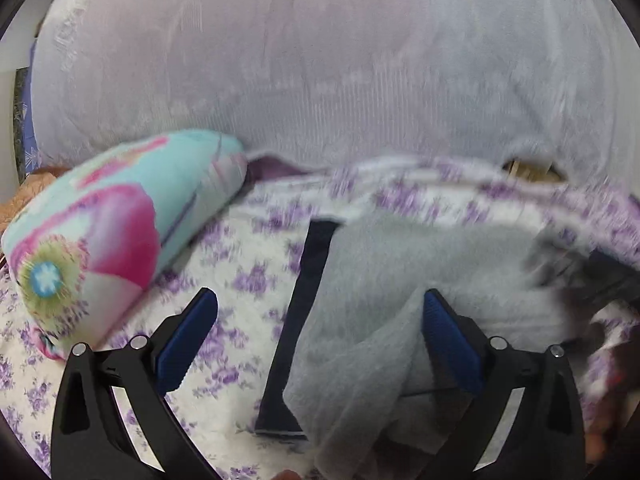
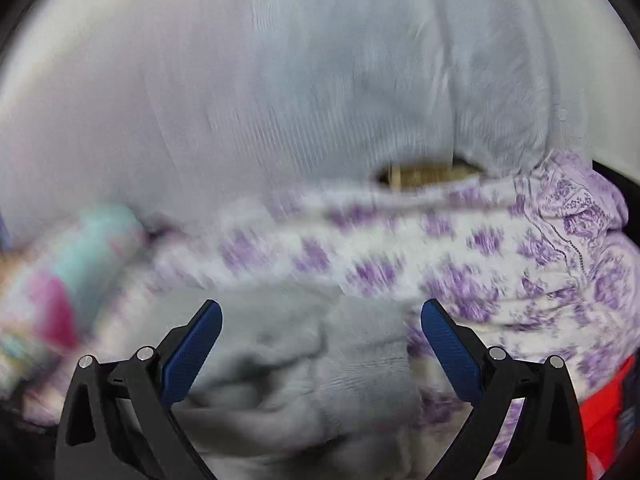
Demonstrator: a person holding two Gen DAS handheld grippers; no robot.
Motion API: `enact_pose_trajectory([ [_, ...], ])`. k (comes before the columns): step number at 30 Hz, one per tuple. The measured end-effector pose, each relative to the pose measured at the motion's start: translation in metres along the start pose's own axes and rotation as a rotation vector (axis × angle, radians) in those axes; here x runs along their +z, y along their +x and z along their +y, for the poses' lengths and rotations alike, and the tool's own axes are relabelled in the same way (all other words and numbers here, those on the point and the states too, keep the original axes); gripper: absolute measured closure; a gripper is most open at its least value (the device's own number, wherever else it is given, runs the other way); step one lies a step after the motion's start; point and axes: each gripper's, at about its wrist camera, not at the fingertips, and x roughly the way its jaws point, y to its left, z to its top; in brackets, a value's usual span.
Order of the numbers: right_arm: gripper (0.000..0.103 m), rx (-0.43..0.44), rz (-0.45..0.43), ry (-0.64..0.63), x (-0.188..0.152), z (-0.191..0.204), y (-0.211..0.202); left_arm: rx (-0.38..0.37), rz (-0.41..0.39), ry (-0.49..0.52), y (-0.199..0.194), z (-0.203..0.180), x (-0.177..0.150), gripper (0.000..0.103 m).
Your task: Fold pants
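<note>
Light grey fleece pants (image 1: pixel 420 264) with a dark navy side stripe (image 1: pixel 308 304) lie on a bed sheet with purple flowers (image 1: pixel 240 280). My left gripper (image 1: pixel 320 336) is open just above the pants; a raised fold of grey cloth lies between its blue fingers (image 1: pixel 448 344), not clamped. In the right wrist view the pants (image 2: pixel 320 364) lie bunched under my right gripper (image 2: pixel 320 340), which is open and holds nothing. Both views are blurred by motion.
A rolled pillow in turquoise and pink (image 1: pixel 116 224) lies at the left on the bed, also seen blurred in the right wrist view (image 2: pixel 60 280). A pale curtain (image 1: pixel 320 60) hangs behind the bed. A red object (image 2: pixel 604 408) sits at the right edge.
</note>
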Motion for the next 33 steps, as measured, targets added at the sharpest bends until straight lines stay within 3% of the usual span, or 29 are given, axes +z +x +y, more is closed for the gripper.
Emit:
enact_pose_trajectory([
  [1,0.003,0.013,0.036,0.017,-0.007,-0.006,0.013,-0.024,-0.034,-0.007,-0.011,0.001,0.004,0.004],
  [3,0.003,0.146,0.101,0.148,-0.020,-0.027,0.030,-0.026,-0.107,-0.012,-0.033,0.005,0.012,0.004],
  [6,0.003,0.269,0.164,0.278,-0.024,-0.047,0.033,-0.042,-0.104,-0.054,-0.039,0.017,0.019,0.004],
  [8,0.003,0.243,0.136,0.236,-0.027,-0.045,0.023,-0.106,-0.016,-0.090,-0.020,0.024,0.018,0.004],
  [11,0.003,0.126,0.040,0.148,-0.026,-0.032,-0.001,-0.155,0.122,-0.086,0.013,0.019,0.000,0.004],
  [14,0.003,0.072,-0.076,0.088,-0.015,-0.018,-0.030,-0.129,0.213,0.061,0.033,-0.011,-0.033,0.004],
  [16,0.003,0.078,-0.110,0.049,-0.003,-0.010,-0.040,-0.016,0.102,0.151,0.022,-0.028,-0.051,0.004],
  [18,0.003,0.129,-0.102,0.038,0.009,-0.005,-0.041,0.024,0.076,0.171,0.017,-0.033,-0.057,0.004],
  [22,0.003,0.288,0.019,0.036,0.017,0.005,-0.020,-0.024,0.110,0.104,0.016,-0.022,-0.060,0.004],
  [25,0.003,0.153,0.092,-0.095,0.004,0.021,0.010,-0.070,0.137,0.065,0.019,-0.014,-0.061,0.004],
  [27,0.003,0.113,0.106,-0.105,-0.006,0.020,0.021,-0.095,0.142,0.063,0.019,-0.014,-0.063,0.004],
  [33,0.003,0.122,-0.011,-0.022,0.006,0.009,-0.018,-0.048,0.085,0.092,0.010,-0.015,-0.058,0.004],
])
